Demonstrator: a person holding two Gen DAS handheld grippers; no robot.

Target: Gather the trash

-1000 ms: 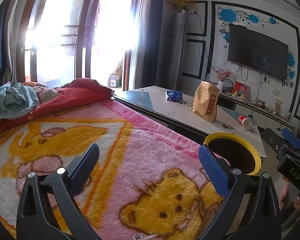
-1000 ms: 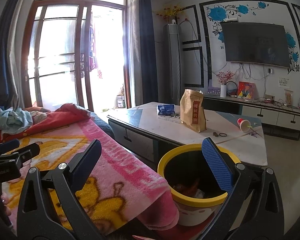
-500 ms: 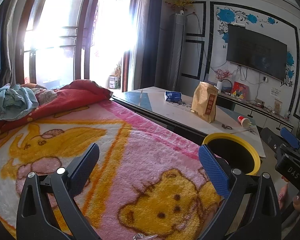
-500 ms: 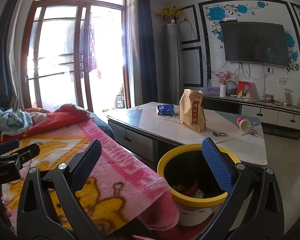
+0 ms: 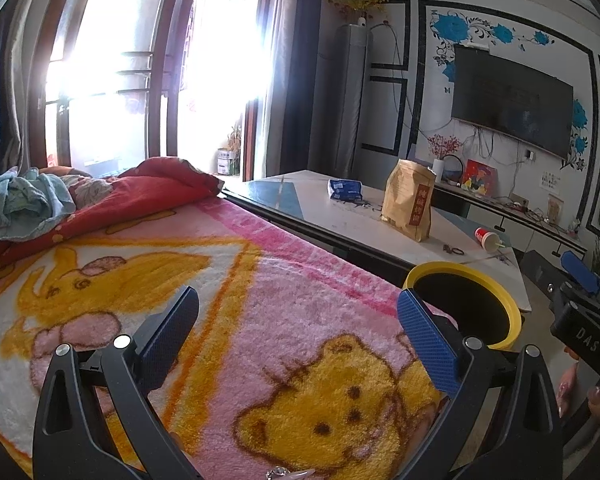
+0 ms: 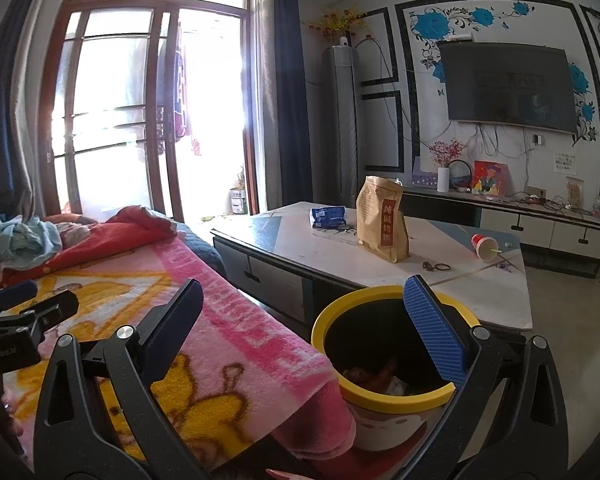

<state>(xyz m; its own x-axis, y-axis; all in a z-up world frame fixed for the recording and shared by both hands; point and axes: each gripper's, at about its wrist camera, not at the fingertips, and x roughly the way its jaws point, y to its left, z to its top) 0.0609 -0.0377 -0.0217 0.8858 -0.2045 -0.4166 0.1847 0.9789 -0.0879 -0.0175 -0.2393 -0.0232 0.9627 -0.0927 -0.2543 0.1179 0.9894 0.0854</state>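
**Two empty claws over the blanket**

Pink cartoon blanket [image 5: 260,320] fills the foreground; the coffee table [image 6: 440,280] carries an upright brown paper bag [image 6: 382,220], a blue packet [image 6: 327,217] and a tipped red cup [image 6: 485,246] (mouth facing the camera). Between them stands the yellow-rimmed trash bin [image 6: 380,400], scraps inside. Left gripper [image 5: 298,322] and right gripper [image 6: 302,316] both gape wide, holding nothing.

Very little is altered. In the left wrist view, the bin [image 5: 460,267] and the bag [image 5: 410,204] beyond it are found a shade further left than a second ago — the left gripper [image 5: 296,320] has been turned slightly rightward. From the right gripper [image 6: 304,312], the bin is seen displaced likewise — barely.
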